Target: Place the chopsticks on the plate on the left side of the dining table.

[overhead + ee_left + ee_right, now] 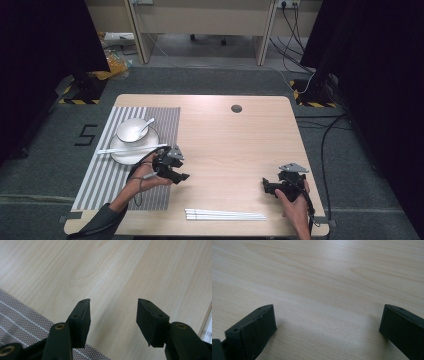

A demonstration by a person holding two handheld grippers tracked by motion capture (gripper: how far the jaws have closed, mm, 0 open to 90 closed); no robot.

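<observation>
A white bowl [132, 130] with a white spoon [148, 123] in it stands on a white plate [120, 152] on the striped placemat [107, 172] at the table's left. A pair of white chopsticks [131, 149] lies across the plate. Another bundle of white chopsticks [225, 215] lies near the front edge. My left gripper [183, 176] hovers just right of the placemat, open, nothing between its jaws [113, 312]. My right gripper [265, 186] is low over bare wood at the front right, open wide and empty [328, 322].
The wooden table [235, 140] has a small dark cable hole [236, 108] near its far edge. Beyond the table are grey floor, cables, black curtains on both sides and a wooden desk at the back.
</observation>
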